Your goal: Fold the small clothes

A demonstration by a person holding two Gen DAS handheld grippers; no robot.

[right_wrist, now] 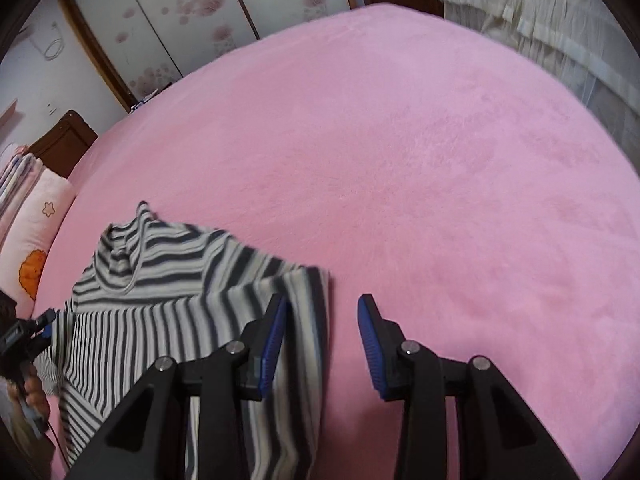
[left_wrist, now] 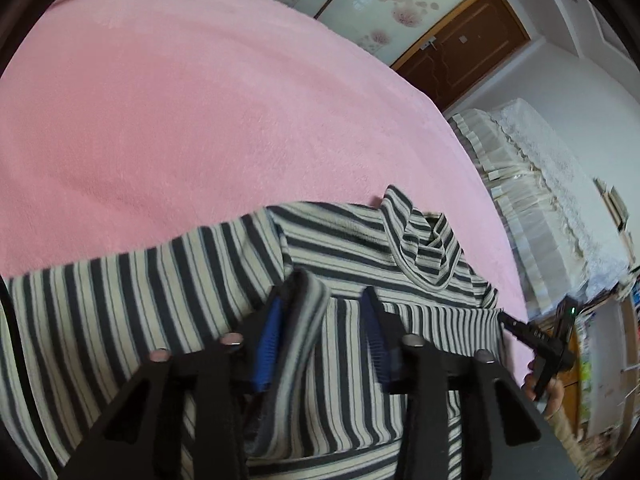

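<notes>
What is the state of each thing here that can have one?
Grey-and-cream striped knit turtleneck top: lying on the bed, sleeves folded across its body.
Pink fleece bed cover: spread flat.
Left gripper: jaws apart, a fold of sleeve between them.
Right gripper: open, nothing held.
Brown wooden door: shut.

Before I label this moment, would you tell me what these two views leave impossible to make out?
- Left wrist view: the striped top's hem is cut off by the bottom edge and hidden behind the left gripper.
- Left wrist view: whether the pads press the raised sleeve fold; motion blur hides it.
- Right wrist view: the right gripper stands open; the sleeve beneath it is blurred and runs off the bottom edge.
</notes>
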